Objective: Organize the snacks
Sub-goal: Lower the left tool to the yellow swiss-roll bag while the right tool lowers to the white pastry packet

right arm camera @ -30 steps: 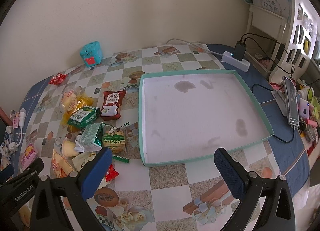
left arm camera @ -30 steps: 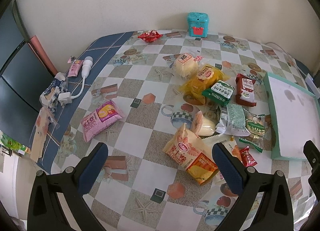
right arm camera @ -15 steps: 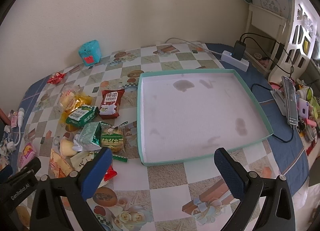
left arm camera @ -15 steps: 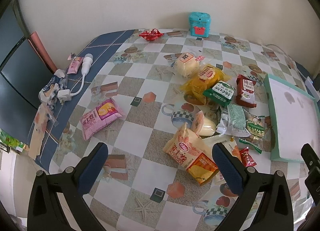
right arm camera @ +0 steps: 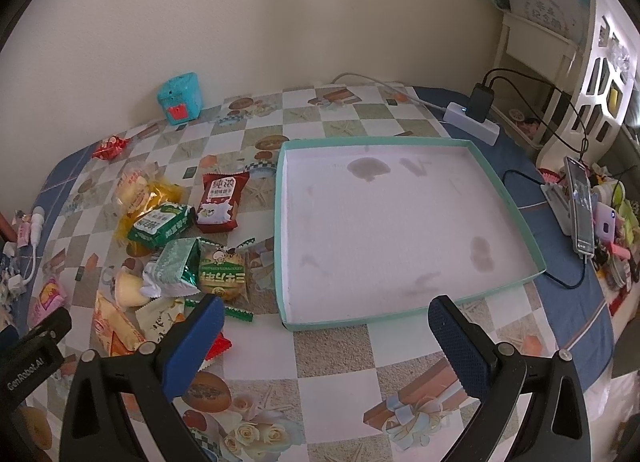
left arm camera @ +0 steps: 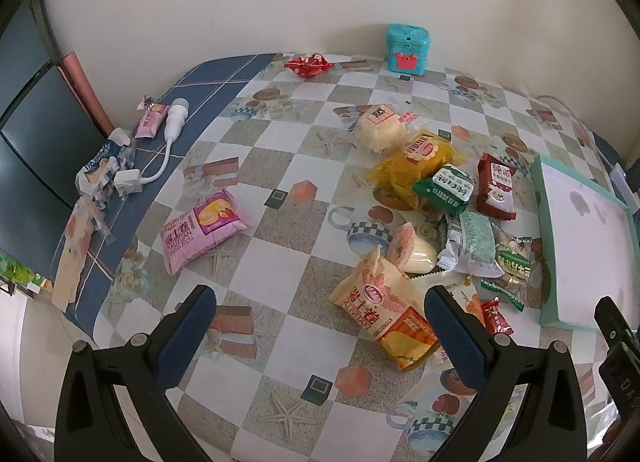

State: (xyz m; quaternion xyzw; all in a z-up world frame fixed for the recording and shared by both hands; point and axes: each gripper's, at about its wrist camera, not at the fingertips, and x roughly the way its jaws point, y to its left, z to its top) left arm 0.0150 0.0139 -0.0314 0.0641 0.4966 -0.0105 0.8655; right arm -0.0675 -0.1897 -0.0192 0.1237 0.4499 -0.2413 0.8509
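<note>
Left wrist view: the left gripper [left arm camera: 318, 324] hangs over the checkered table [left arm camera: 280, 165] with its fingers spread wide and nothing between them. An orange pack [left arm camera: 386, 318] lies just inside the right finger, partly under it. A pink pack [left arm camera: 202, 229] lies alone farther off, toward the blue edge of the cloth. Beyond the orange pack the snack pile runs toward the wall: a white-green pack [left arm camera: 470, 244], a green pack [left arm camera: 446, 189], a dark red pack [left arm camera: 496, 186], a yellow bag [left arm camera: 416, 163] and a cake [left arm camera: 380, 127]. A small red candy [left arm camera: 496, 316] sits near the tray [left arm camera: 546, 246] at the right edge. A teal box [left arm camera: 407, 47] stands at the wall, with a red wrapper [left arm camera: 308, 63] near it.

Right wrist view: the right gripper [right arm camera: 320, 332] also has its fingers wide apart, holding nothing, above the near rim of the tray [right arm camera: 360, 320]. No snack lies in the tray; its white floor shows only stains. The pile sits just left of it: the dark red pack [right arm camera: 220, 201], the green pack [right arm camera: 162, 223], the white-green pack [right arm camera: 174, 272] and a round cookie pack [right arm camera: 222, 276]. A power strip [right arm camera: 474, 123] and a phone [right arm camera: 580, 203] lie to the right.
</note>
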